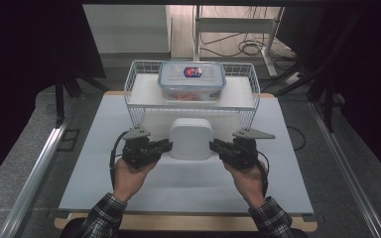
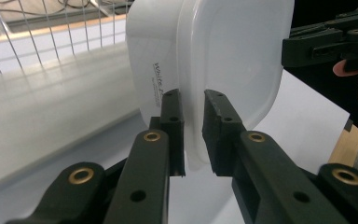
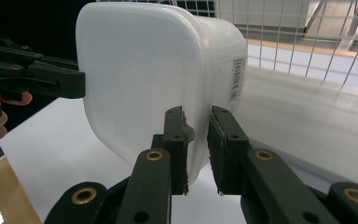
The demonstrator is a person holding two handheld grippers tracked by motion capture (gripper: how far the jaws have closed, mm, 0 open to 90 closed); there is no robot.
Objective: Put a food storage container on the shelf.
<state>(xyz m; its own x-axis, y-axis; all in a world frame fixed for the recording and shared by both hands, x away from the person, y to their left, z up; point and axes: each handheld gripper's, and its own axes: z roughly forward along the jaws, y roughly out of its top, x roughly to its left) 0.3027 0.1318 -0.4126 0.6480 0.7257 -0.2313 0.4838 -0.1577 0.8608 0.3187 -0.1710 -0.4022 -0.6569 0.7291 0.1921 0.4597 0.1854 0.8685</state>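
White box point(image 1: 191, 139) | both claws pinch its side rims | wire basket point(image 1: 138, 79) just behind

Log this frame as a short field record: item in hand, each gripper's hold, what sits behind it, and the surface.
item: white lidded container, held between both grippers
left gripper: jaws clamped on the container's rim at its left side
right gripper: jaws clamped on the rim at its right side
behind: white wire basket holding a clear food box with blue-edged lid
surface: white table mat
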